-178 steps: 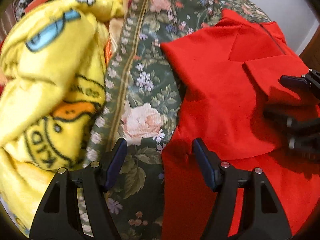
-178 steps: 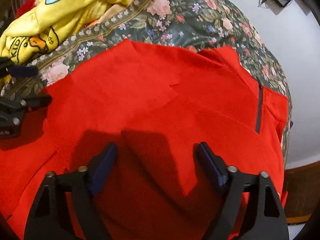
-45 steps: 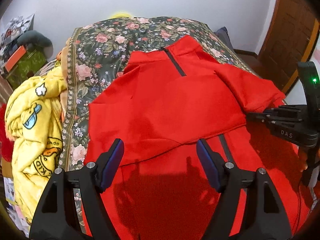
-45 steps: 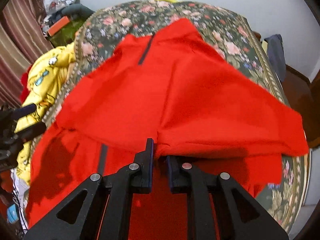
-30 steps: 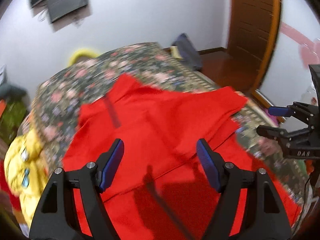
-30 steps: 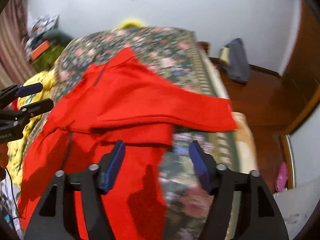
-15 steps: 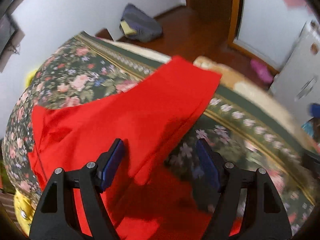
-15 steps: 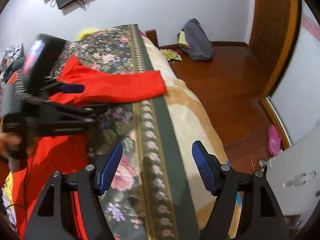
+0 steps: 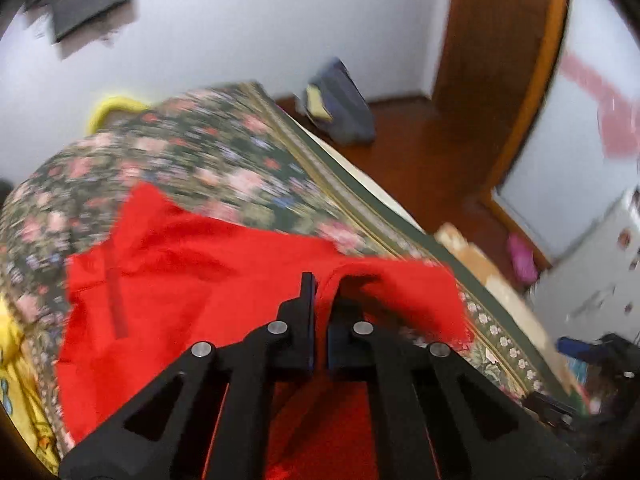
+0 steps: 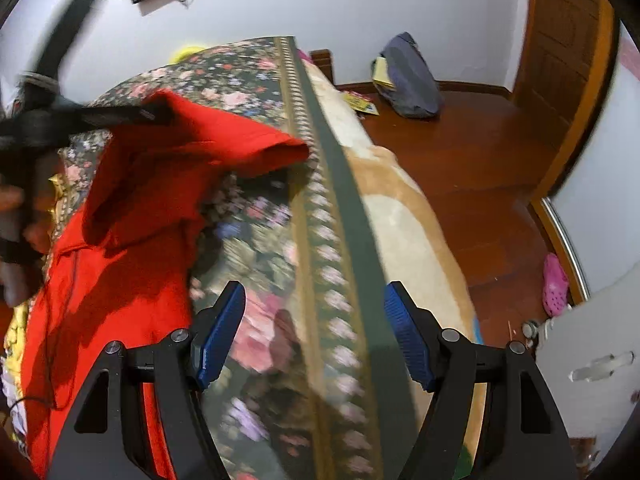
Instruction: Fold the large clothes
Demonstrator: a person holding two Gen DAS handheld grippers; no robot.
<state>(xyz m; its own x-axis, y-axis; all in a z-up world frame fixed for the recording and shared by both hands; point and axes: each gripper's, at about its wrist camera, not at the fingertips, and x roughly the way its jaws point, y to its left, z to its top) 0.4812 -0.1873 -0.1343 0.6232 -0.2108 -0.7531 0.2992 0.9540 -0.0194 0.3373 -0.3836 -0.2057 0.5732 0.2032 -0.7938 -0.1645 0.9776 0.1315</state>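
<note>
A red zip-neck garment (image 9: pixel 192 264) lies spread on the floral bedspread (image 9: pixel 224 168). In the left wrist view my left gripper (image 9: pixel 322 292) is shut on a fold of its right sleeve, and the red cloth rises pinched between the pads. The right wrist view shows the same sleeve (image 10: pixel 224 148) lifted off the bed, with the blurred left gripper (image 10: pixel 120 114) and a hand at the far left. My right gripper (image 10: pixel 314 332) stands open over the bedspread's patterned border (image 10: pixel 320 208), to the right of the garment, with nothing between its fingers.
A yellow blanket (image 9: pixel 16 360) lies at the bed's left side. Right of the bed is wooden floor with a dark bag (image 10: pixel 408 76), a pink slipper (image 10: pixel 556 284) and a wooden door (image 9: pixel 500 60). The bed's beige edge (image 10: pixel 404 216) drops off to the right.
My left gripper has gone from open to shut on the red sleeve and raised it off the bed. The right gripper stays open and has drifted slightly over the bed's border.
</note>
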